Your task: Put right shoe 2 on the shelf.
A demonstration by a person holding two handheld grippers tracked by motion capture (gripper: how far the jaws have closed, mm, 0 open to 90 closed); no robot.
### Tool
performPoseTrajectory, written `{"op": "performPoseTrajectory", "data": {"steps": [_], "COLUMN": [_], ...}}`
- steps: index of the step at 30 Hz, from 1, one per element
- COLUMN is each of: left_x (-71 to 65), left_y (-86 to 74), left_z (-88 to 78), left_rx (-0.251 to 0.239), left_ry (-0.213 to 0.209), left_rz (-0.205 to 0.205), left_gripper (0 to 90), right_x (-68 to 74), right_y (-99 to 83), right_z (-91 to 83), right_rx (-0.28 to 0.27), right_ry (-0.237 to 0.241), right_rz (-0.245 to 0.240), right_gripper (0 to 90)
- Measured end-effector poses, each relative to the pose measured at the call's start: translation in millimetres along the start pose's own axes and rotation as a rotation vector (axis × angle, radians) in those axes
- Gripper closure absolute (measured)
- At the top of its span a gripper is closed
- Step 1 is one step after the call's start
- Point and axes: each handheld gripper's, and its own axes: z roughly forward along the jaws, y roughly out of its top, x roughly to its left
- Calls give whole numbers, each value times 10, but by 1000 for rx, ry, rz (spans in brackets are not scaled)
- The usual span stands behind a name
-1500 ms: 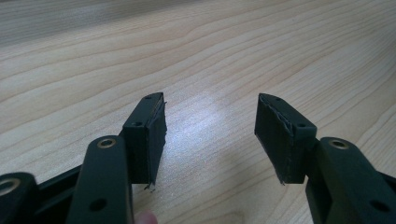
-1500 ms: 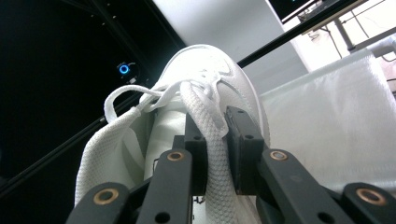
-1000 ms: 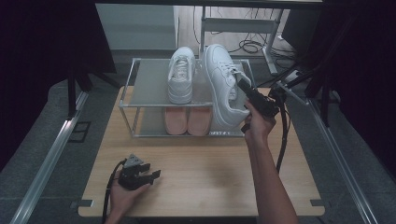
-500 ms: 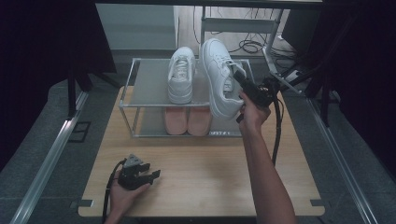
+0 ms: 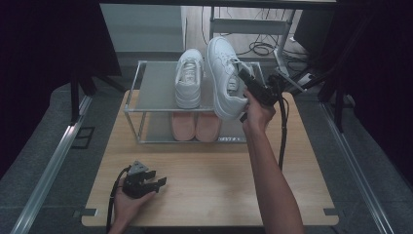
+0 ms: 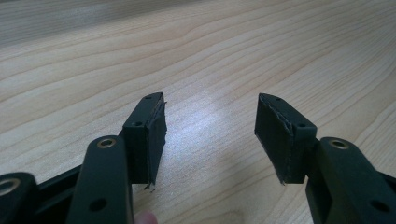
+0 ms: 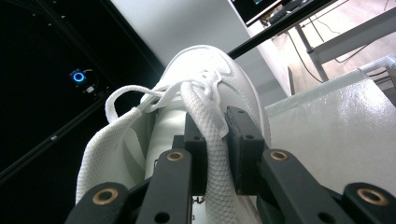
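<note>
Gripping the white lace-up leather sneaker [image 5: 225, 80] by its collar, right gripper [image 5: 251, 84] jaws clenched; toe points away over the rack's metal shelf [image 5: 156, 92]; left gripper [image 5: 157, 183] idle, jaws released.

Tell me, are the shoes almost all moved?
Nearly sorted: one white shoe sits on the rack's top shelf, pink shoes below. The right gripper is clamped on the lifted white shoe, tilted above the shelf. It still needs setting down. The left gripper waits open.

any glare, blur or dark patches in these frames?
High view: surroundings fall to black, the light wooden table evenly lit. Left gripper view: soft glare patch on the wood, far edge out of focus. Right gripper view: white lace-up sneaker bright against a dark background.
</note>
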Motion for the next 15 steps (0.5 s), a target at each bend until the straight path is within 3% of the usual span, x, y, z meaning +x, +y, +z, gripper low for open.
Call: {"op": "performPoseTrajectory", "data": {"steps": [15], "left_x": [34], "left_y": [-4], "left_z": [-23], "left_rx": [-10], "left_ry": [0], "left_rz": [-13], "left_gripper": [440], "right_x": [24], "right_y": [24], "right_z": [400], "right_rx": [24], "right_ry": [-144], "right_rz": [-14], "right_gripper": [789]}}
